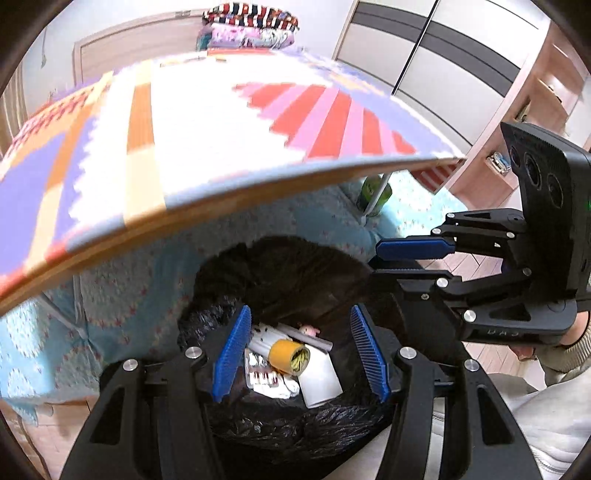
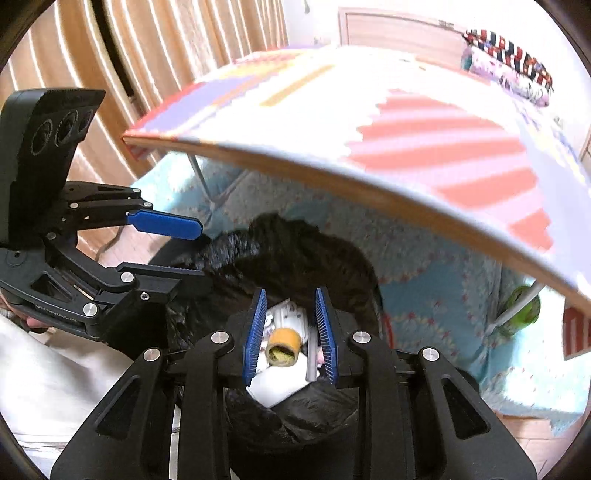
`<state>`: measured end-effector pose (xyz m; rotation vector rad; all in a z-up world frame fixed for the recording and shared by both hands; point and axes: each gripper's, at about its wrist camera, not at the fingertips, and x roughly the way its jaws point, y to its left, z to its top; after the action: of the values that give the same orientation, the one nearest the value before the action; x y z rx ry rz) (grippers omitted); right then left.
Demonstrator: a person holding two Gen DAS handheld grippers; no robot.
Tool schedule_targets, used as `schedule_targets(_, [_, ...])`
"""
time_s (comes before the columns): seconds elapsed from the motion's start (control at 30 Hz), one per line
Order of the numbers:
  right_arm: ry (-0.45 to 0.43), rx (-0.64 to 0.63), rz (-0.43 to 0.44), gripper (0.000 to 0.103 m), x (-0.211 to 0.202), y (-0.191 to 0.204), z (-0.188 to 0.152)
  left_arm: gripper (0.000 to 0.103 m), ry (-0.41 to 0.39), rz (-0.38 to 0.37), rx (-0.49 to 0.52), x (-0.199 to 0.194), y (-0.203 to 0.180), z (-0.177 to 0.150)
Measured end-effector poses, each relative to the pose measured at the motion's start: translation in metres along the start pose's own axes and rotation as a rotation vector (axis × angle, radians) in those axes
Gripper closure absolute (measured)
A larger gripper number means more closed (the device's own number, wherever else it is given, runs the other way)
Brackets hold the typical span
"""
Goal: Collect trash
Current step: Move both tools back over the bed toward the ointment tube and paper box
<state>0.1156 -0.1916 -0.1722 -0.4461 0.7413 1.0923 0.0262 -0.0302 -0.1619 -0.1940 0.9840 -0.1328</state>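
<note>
A black trash bag [image 1: 295, 273] stands open on the floor under the table edge. Inside it lie a yellow tape roll [image 1: 290, 356], a white paper piece [image 1: 321, 384] and blister packs [image 1: 260, 373]. My left gripper [image 1: 301, 354] hovers above the bag mouth, open, with nothing between its blue pads. My right gripper [image 1: 376, 260] comes in from the right beside it. In the right wrist view my right gripper [image 2: 290, 332] is open, narrower, above the tape roll [image 2: 283, 345] in the bag [image 2: 295, 243]. My left gripper [image 2: 201, 251] shows at the left there.
A table [image 1: 221, 129] with a colourful patterned cloth overhangs the bag, with folded blankets [image 1: 251, 26] at its far end. A green bottle [image 1: 373, 192] stands by a table leg on a light blue rug [image 1: 129, 295]. Shelves [image 1: 535, 110] stand right; curtains [image 2: 166, 55] hang left.
</note>
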Motion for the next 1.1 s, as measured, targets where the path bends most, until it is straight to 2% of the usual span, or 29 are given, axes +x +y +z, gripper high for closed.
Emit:
schedule_targets(0.17, [-0.057, -0.017, -0.039, 0.070, -0.018, -0.007, 0.022, 0.049, -0.051, -0.003, 0.019, -0.021, 0.004, 0.016])
schedule_targets(0.3, [-0.099, -0.022, -0.063, 0.066, -0.028, -0.016, 0.041, 0.049, -0.089, -0.018, -0.015, -0.036, 0.019, 0.033])
schedule_targets(0.57, [-0.132, -0.033, -0.102, 0.066, -0.022, -0.036, 0.084, 0.049, -0.145, 0.045, 0.007, -0.049, 0.047, 0.078])
schedule_targets(0.7, [-0.141, -0.039, -0.108, 0.066, -0.017, -0.045, 0.105, 0.049, -0.157, 0.076, 0.032, -0.047, 0.062, 0.100])
schedule_targets(0.8, [-0.147, -0.041, -0.120, 0.060, -0.007, -0.052, 0.123, 0.049, -0.156, 0.089, 0.045, -0.041, 0.075, 0.119])
schedule_targets(1.1, [-0.155, -0.010, -0.142, 0.060, 0.022, -0.077, 0.166, 0.049, -0.145, 0.097, 0.087, -0.015, 0.115, 0.183])
